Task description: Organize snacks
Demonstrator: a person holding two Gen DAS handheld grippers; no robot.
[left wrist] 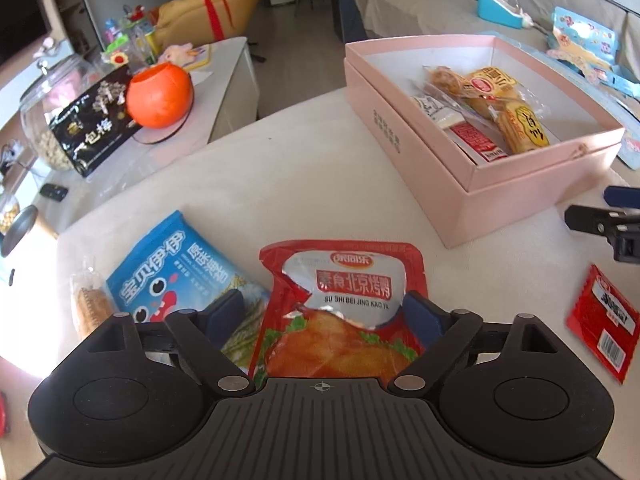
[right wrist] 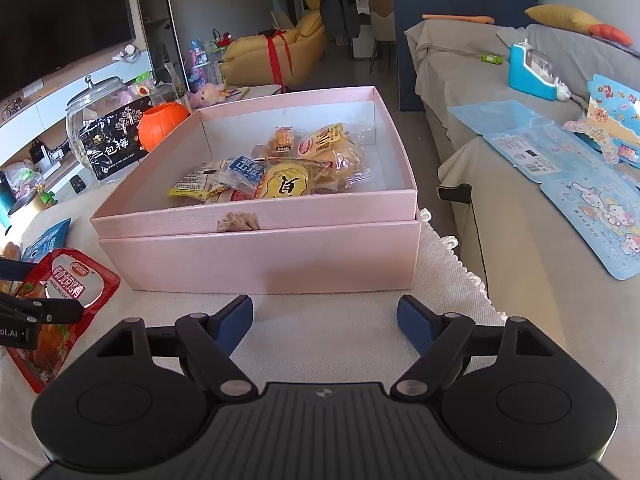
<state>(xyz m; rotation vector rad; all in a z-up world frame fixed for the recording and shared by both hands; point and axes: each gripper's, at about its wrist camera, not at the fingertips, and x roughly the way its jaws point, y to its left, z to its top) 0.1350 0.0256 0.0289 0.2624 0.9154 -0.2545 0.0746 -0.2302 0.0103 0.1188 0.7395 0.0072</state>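
A red snack packet with a silver label lies flat on the white cloth, between the wide-open fingers of my left gripper; the pads do not press on it. Left of it lie a blue snack bag and a clear wafer pack. A small red sachet lies to the right. The pink box beyond holds several wrapped snacks. My right gripper stands open and empty just before the pink box's near wall. The red packet and my left gripper show at the left.
A side table on the left carries a glass jar, a black packet and an orange pumpkin bucket. A grey sofa with blue sticker sheets borders the table on the right. The cloth's fringed edge runs beside the box.
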